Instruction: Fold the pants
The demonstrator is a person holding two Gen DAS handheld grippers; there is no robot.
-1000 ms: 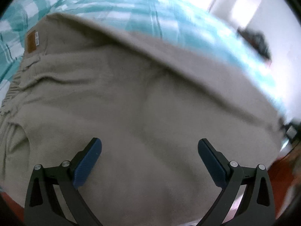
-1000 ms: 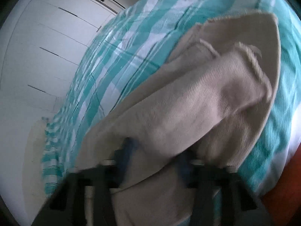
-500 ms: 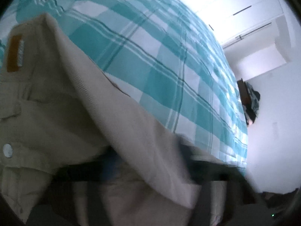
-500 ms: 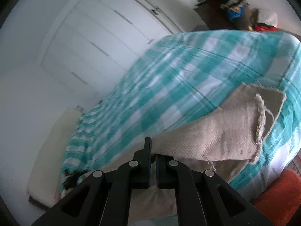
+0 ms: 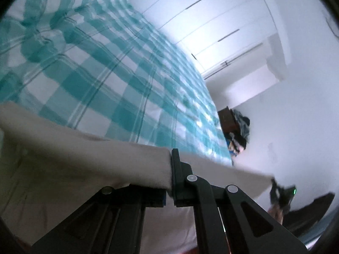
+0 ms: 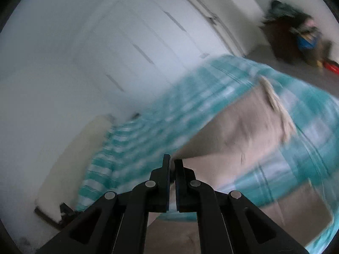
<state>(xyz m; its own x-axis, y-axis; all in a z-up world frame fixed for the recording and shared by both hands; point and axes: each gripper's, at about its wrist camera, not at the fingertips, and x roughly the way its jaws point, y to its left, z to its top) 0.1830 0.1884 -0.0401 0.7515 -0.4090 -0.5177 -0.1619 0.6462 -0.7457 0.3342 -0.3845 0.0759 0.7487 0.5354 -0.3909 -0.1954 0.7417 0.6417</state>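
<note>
Left wrist view
Left gripper [image 5: 170, 169]: jaws seen drawn together, with a fold of the pants nipped between them; cloth is draped over the left finger.
Pants [image 5: 84, 165]: beige, soft woven cloth; a taut upper edge is seen running across the frame from the left border to the far right, raised off the bed.
Right gripper [image 5: 282, 192]: seen small and blurred at the far end of that taut edge; its finger state cannot be told from this view.
Bedspread [image 5: 95, 67]: teal and white check, partly rumpled at upper left.
Wardrobe [image 5: 211, 25]: white doors with dark bar handles.
Writing: none legible.

Right wrist view
Right gripper [image 6: 172, 165]: fingers pressed together, a corner of the pants pinched at the tips.
Pants [image 6: 239, 133]: beige panel seen hanging from the tips toward the right, over the bedspread [image 6: 148, 131]; a frayed pale hem [image 6: 277, 103] is noted along its far edge. Frame is motion-blurred.
Writing: none legible.
</note>
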